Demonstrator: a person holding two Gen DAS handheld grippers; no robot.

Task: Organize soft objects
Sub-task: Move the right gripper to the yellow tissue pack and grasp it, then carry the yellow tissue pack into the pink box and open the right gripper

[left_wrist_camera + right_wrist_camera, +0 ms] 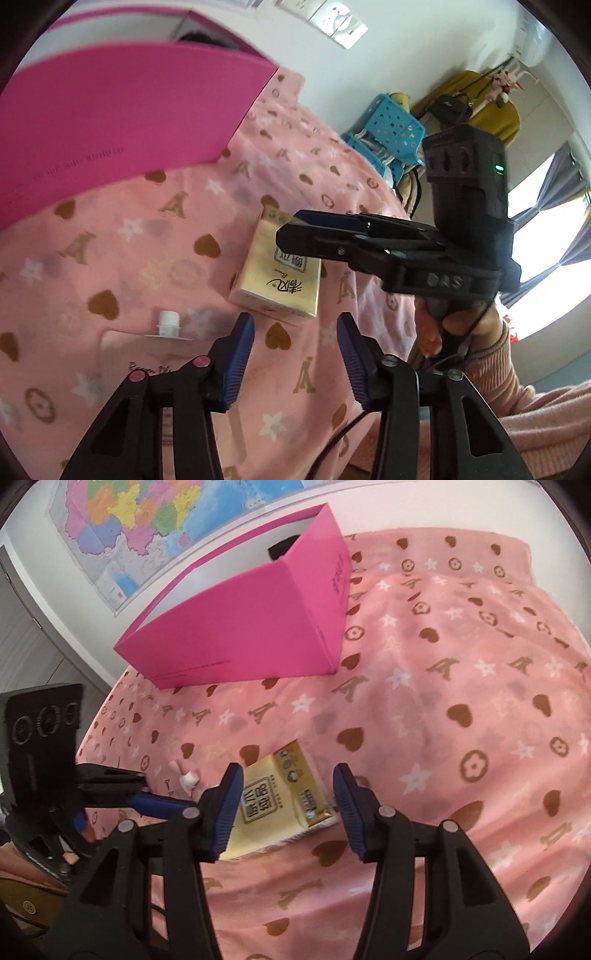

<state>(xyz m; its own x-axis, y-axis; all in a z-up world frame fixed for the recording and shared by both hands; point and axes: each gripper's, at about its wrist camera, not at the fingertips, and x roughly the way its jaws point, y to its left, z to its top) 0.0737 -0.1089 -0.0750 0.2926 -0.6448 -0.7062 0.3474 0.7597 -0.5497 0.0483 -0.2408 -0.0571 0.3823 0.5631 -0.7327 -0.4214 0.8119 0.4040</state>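
On the pink blanket, my right gripper hangs apart over the tissue pack, my left gripper apart and empty beside it, the pink box behind.

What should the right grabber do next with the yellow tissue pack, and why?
Probably lower the right gripper and close on the tissue pack. Its jaws stand open around the pack, not yet pressing it, and the pink box sits open behind.
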